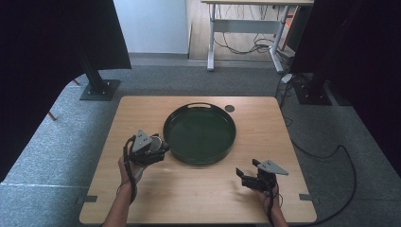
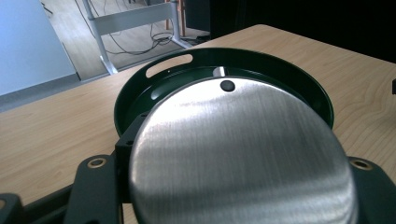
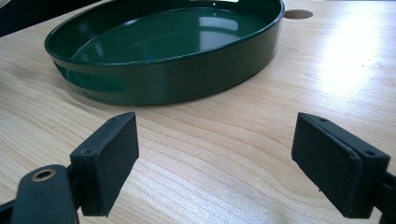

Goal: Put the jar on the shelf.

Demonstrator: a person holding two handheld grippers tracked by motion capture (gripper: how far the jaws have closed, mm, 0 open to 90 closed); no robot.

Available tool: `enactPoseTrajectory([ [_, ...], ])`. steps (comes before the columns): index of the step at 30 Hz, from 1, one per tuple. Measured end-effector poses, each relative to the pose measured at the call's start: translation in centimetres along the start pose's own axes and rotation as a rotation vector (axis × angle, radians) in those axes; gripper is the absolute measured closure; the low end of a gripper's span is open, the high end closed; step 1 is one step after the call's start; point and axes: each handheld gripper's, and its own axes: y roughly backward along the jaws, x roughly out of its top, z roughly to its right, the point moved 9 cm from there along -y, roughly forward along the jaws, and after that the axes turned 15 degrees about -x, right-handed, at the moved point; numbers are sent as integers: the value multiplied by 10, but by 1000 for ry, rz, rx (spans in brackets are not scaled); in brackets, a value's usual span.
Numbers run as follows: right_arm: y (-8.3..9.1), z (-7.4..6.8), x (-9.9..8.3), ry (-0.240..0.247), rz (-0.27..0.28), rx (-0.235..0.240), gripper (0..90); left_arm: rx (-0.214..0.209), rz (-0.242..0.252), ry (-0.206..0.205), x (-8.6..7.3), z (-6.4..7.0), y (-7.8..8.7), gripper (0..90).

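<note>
Carry step: left gripper clamped on a brushed-steel disc, held at the green round tray's near-left rim — next, lower inside, release. Right gripper spread wide, idle.

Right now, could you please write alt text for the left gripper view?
A round brushed-metal disc held between the left gripper's black jaws fills the foreground. Behind it sits a round dark green tray with a slot handle, on a light wooden table.
</note>
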Motion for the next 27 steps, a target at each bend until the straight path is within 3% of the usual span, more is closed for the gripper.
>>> enactPoseTrajectory([
  [27,0,1,0,-13,1,15,145,-26,-8,-29,15,0,-33,362],
])
